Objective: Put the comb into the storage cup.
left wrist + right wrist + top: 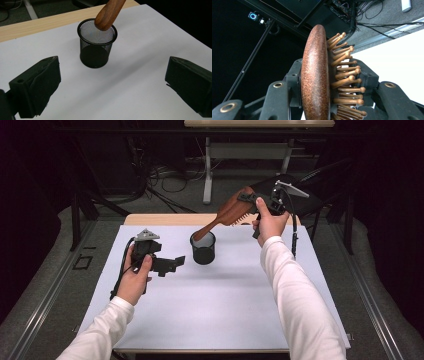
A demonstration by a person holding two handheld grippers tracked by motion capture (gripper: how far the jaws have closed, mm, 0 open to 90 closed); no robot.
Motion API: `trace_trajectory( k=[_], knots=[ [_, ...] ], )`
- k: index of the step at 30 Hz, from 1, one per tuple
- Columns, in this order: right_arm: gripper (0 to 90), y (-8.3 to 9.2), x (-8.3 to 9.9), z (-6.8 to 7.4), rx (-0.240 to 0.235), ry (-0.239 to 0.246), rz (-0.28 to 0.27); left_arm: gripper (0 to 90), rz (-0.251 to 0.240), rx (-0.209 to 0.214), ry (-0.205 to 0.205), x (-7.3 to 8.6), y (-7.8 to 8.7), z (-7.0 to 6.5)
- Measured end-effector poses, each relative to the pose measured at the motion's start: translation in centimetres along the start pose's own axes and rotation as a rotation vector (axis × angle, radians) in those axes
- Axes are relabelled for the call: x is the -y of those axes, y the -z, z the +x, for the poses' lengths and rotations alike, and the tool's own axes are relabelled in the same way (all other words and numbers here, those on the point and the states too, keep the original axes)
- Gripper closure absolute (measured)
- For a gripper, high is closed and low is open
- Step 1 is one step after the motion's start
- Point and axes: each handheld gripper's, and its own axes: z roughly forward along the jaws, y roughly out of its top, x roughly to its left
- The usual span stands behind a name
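- The left claw (167, 265) is held low over the near left part of the table (225, 315); its jaws are spread wide with nothing between them, and it is pointed toward the cup from just left of it.
- The mesh cup (203, 249) is seen upright on the white sheet, near the middle and toward the far side; in the left gripper view (97, 42) it stands free, with bare sheet all around it.
- The hairbrush (227, 213) is gripped by its bristled head in the right claw (250, 200), which is closed tightly on it; the brush is tilted, with its handle slanting down and left.
- The handle tip (106, 17) is seen at the cup's rim, just entering the mouth; whether the bottom has been reached cannot be told.
- Judged from this, the pick-up is done and the lowering is begun; sliding the handle in fully and letting go are left.
- Nothing is seen blocking the cup's mouth. The light cup could be tipped by the slanted handle pressing on its rim.
- Beyond the far edge, a dark floor with cables (165, 175) and table legs (207, 170) is seen, well apart from the work.
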Motion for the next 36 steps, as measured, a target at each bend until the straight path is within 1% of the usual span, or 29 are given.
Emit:
trace_trajectory(
  k=[9,18,22,26,33,36],
  knots=[
    [49.2,0.2,-0.2,-0.1,0.017,0.006,-0.021,0.4,0.000,-0.002,0.003,0.1,0.0,0.1],
    [49.2,0.2,-0.1,-0.2,0.036,0.026,-0.019,0.3,0.002,-0.003,0.005,0.2,0.0,0.2],
    [49.2,0.0,0.0,-0.1,0.042,0.029,-0.020,0.3,0.006,-0.003,0.003,0.3,0.0,0.3],
    [49.2,-0.3,0.3,0.0,0.061,0.055,-0.026,0.4,0.006,-0.004,0.004,0.4,-0.1,0.3],
    [49.2,-0.8,0.7,0.1,0.084,0.076,-0.032,0.4,0.004,-0.005,0.006,0.4,0.0,0.3],
    [49.2,-1.2,0.9,0.1,0.086,0.080,-0.030,0.4,0.008,-0.005,0.005,0.5,0.1,0.4]
  ],
)
